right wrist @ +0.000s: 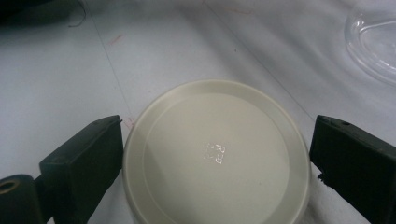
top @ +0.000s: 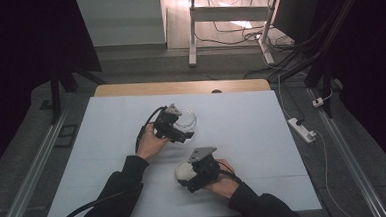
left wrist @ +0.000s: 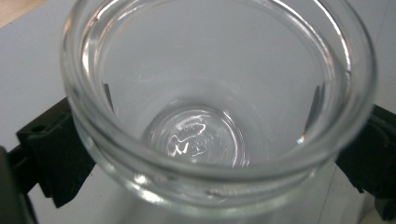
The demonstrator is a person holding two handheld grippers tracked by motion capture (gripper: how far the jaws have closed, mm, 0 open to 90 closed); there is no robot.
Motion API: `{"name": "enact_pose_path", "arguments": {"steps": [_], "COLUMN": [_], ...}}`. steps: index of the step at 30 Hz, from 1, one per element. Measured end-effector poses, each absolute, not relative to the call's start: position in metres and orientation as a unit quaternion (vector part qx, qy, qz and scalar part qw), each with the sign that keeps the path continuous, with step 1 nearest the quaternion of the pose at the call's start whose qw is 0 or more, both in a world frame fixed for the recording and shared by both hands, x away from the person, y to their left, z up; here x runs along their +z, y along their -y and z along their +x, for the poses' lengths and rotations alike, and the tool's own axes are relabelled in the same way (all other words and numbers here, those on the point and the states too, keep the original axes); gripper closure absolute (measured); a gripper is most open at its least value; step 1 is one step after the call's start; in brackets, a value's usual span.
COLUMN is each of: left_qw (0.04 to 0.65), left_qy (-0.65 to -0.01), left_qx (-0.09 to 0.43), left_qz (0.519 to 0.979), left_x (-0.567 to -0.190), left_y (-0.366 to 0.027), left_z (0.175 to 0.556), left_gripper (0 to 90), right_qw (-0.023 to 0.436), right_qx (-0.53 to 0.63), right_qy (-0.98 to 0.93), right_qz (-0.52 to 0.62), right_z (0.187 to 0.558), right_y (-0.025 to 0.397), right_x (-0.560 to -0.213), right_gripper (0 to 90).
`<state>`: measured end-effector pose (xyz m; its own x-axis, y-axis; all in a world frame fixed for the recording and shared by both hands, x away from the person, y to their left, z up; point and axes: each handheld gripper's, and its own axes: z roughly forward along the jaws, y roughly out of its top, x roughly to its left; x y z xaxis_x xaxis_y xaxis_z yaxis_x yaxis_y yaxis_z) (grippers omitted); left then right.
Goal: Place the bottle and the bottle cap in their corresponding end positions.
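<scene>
Clear glass: the jar sits between the left gripper's two black jaws, which press its wall from either side just under the thick rim; its mouth faces the left gripper view's camera, empty down to the embossed base.
Jar position: in the high view the jar lies toward the middle of the white table cover, held at the far end of the left gripper and seemingly tipped on its side.
Cream plastic: the round lid lies flat on the cover, straight ahead of the right gripper, between its jaws.
Right jaws: apart; one stands at the lid's edge, the other leaves a sliver of cover showing, so the lid looks bracketed but not yet clamped.
Key relation: the jar lies beyond the lid and a little to the person's left, the two near but apart; its rim edges into the upper corner of the right gripper view.
Nearer hand: the right one to the lid, the left one to the jar.
Likely need: the jar's mouth must turn to meet the lid's flat face.
Hard to tell: whether the jar rests on the cover or is lifted; the lid's near edge is cut off; its underside is hidden.
</scene>
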<state>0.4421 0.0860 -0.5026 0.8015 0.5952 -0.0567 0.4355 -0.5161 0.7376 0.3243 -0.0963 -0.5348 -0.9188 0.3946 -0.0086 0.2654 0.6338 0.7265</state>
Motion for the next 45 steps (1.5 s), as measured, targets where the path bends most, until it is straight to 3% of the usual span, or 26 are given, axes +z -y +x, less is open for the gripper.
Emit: {"name": "enact_pose_path", "arguments": {"steps": [45], "left_qw": [0.41], "left_qy": [-0.289], "left_qx": [0.08], "left_qz": [0.861], "left_x": [-0.499], "left_y": [-0.131], "left_z": [0.357], "left_gripper": [0.0], "right_qw": [0.066], "right_qx": [0.422], "right_qy": [-0.878], "right_qz": [0.215], "right_z": [0.319], "right_y": [0.126], "right_x": [-0.511], "right_gripper": [0.0]}}
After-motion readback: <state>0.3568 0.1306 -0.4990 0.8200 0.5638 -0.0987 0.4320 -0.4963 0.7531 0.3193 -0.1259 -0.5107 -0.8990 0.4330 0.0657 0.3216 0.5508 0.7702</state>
